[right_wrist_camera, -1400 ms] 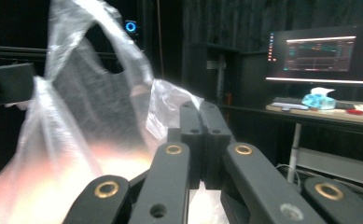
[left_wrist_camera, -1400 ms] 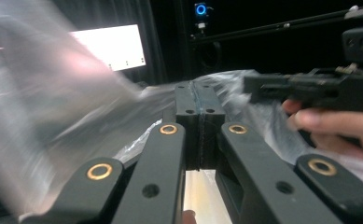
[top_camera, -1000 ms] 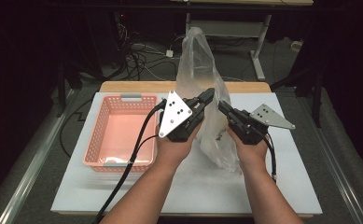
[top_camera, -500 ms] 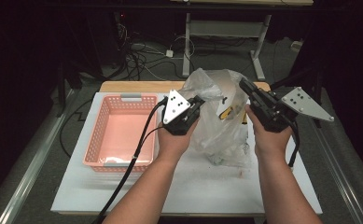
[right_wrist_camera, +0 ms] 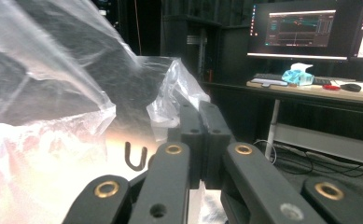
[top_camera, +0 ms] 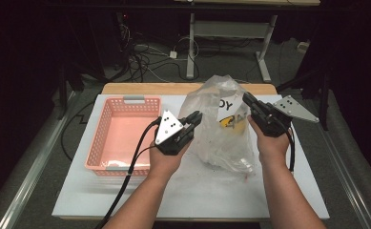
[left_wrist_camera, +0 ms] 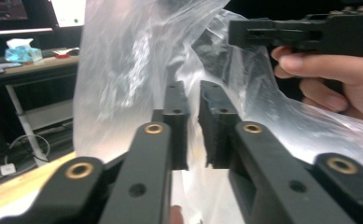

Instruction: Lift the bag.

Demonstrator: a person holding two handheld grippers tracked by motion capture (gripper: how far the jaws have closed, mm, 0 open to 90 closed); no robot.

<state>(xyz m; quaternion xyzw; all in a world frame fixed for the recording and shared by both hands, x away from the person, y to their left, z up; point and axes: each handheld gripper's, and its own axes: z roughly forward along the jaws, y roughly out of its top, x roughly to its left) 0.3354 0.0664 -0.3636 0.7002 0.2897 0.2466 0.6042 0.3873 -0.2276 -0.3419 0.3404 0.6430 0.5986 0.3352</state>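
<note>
A clear plastic bag [top_camera: 221,138] slumps on the white tabletop, with black lettering and a yellow item [top_camera: 231,122] showing through its film. My right gripper [top_camera: 246,98] is shut on the bag's upper right edge; in the right gripper view [right_wrist_camera: 200,109] the jaws meet with film bunched at their tips. My left gripper [top_camera: 195,117] sits at the bag's left side. Its jaws have just been opening, and in the left gripper view [left_wrist_camera: 193,95] a narrow gap separates the pads, with the bag [left_wrist_camera: 123,70] just beyond them. The right gripper [left_wrist_camera: 291,35] shows there at the upper right.
A pink mesh basket [top_camera: 97,148] stands at the left of the white board [top_camera: 197,195]. A wooden table edge [top_camera: 149,88] runs behind. Cables and desk legs cover the dark floor beyond; monitors and a desk sit farther off.
The bag has dropped from a tall, stretched shape to a slumped heap. My right hand moved right and up with its edge. The left hand sank, and its jaws parted slightly.
</note>
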